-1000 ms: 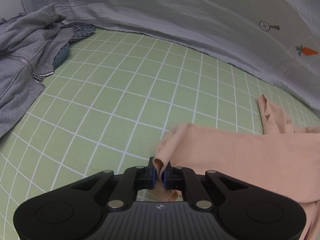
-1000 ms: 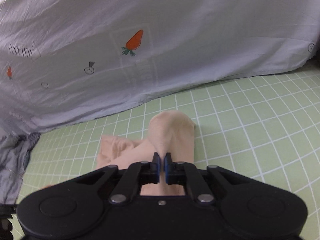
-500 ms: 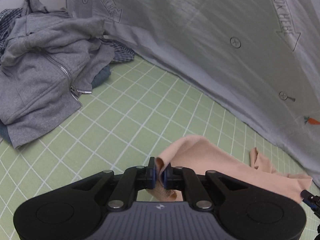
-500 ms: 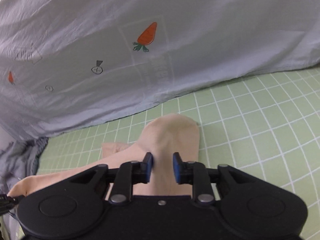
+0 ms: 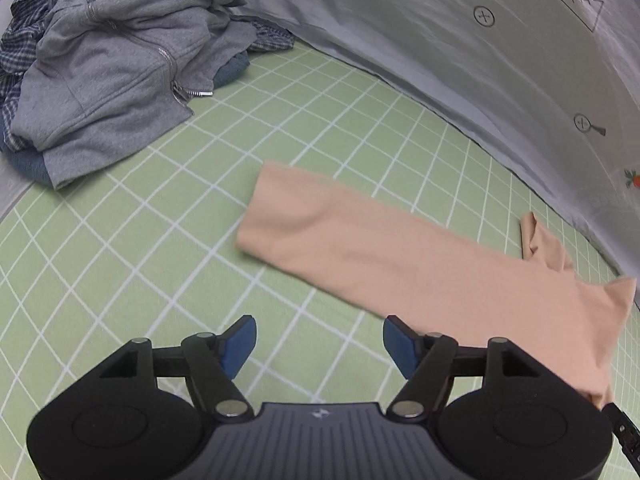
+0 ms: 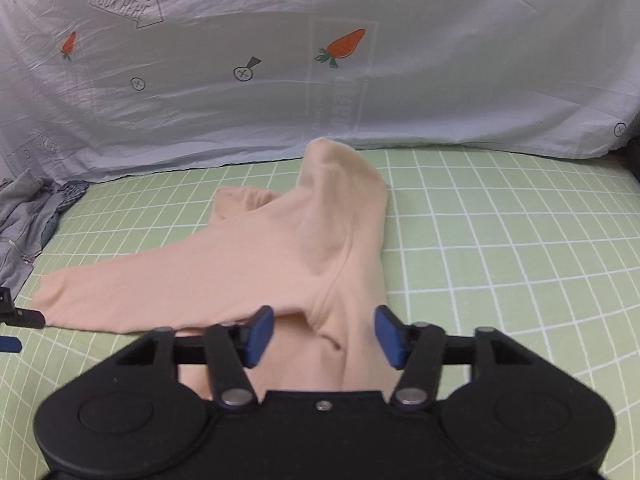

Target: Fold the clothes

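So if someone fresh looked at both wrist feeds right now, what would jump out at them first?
Probably the peach long-sleeved garment spread on the green grid-patterned sheet, one sleeve stretched out flat toward the left. Next, the left gripper and the right gripper, both wide open and holding nothing. Then the heap of gray zip-up hoodie at the far left, and the pale carrot-printed cloth along the back.

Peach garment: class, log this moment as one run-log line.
left gripper: open, empty | right gripper: open, above cloth | peach garment: released, lying on green grid mat | grey hoodie: piled aside
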### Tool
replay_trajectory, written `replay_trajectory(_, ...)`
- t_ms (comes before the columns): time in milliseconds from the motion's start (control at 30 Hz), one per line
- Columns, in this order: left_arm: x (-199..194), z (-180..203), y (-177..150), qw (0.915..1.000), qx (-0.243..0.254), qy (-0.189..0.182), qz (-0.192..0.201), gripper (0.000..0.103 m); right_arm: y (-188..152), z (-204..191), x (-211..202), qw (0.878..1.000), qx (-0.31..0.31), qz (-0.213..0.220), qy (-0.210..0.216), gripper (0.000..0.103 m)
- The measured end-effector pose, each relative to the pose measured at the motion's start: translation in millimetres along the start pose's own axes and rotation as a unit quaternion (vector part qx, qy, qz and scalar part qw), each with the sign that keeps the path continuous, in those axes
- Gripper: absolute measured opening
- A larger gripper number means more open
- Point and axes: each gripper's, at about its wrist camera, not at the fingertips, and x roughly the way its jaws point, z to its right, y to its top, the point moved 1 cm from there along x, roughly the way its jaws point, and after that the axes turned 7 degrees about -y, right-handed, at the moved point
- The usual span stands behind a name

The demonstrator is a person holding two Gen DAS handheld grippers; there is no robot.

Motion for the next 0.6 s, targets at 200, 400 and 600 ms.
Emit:
replay_trajectory(200,0,12,-41,0.9985,0.014,-0.022,-0.047,0.071,-18,-6,1,1.000,0.002,-0.017,0.015,0.013)
replay_trajectory(400,0,25,-62,0.9957,0.043,-0.042,-0.071,0.071,-28,6,3,0.999,0.013,-0.036,-0.015,0.012)
replay_trajectory(600,-4,26,-58,0.9961,0.044,-0.044,-0.061,0.071,-32,25,-5,0.998,0.032,-0.031,-0.033,0.010)
